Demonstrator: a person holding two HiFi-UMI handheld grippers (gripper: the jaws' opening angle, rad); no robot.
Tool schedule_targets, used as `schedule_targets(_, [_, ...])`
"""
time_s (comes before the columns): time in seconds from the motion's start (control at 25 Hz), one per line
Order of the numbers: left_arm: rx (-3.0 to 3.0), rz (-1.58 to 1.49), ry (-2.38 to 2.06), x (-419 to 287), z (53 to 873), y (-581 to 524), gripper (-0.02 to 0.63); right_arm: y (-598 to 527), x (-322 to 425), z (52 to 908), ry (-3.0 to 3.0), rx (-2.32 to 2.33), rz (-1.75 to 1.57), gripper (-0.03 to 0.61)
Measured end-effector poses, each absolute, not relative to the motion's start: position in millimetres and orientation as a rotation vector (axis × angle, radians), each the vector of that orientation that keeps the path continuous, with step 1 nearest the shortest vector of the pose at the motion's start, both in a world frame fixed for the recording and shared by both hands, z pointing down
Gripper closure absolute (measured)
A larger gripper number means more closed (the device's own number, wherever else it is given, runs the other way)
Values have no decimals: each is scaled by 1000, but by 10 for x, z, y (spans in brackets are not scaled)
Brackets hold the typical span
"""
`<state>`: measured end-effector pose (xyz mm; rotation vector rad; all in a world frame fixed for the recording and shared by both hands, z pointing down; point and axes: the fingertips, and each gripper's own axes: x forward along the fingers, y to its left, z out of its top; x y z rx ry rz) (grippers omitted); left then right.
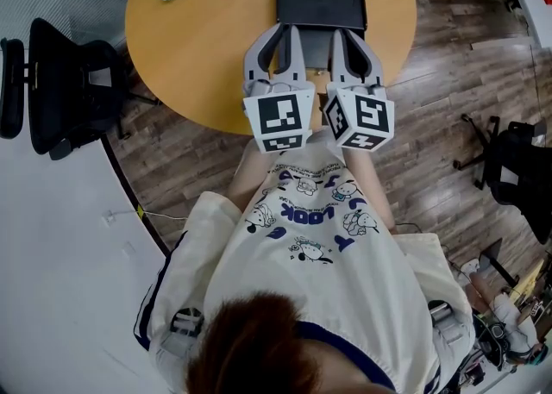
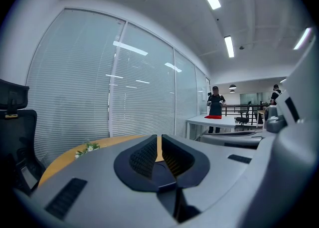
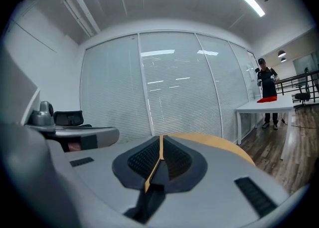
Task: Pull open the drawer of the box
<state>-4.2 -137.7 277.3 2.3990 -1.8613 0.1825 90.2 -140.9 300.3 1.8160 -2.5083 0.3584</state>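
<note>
The left gripper [image 1: 287, 32] and right gripper [image 1: 347, 36] hover beside the box [image 1: 321, 4], jaws pressed together on nothing. Its drawer front seems hidden; any pull should run straight and level.

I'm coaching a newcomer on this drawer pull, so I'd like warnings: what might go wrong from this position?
1. The left hand-held gripper and right hand-held gripper both have jaws shut on nothing; they must open before gripping anything.
2. The black box seems to stand loose on the smooth round table; a one-sided pull may drag the whole box.
3. Neither gripper view shows the box, so aim may be off.
</note>
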Motion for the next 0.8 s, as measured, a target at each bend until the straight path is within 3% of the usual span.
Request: schedule_targets(0.8, [2409,182,-1846,-40,2794,-1467,575,-1486,836,3072,-2496,1800,364,537])
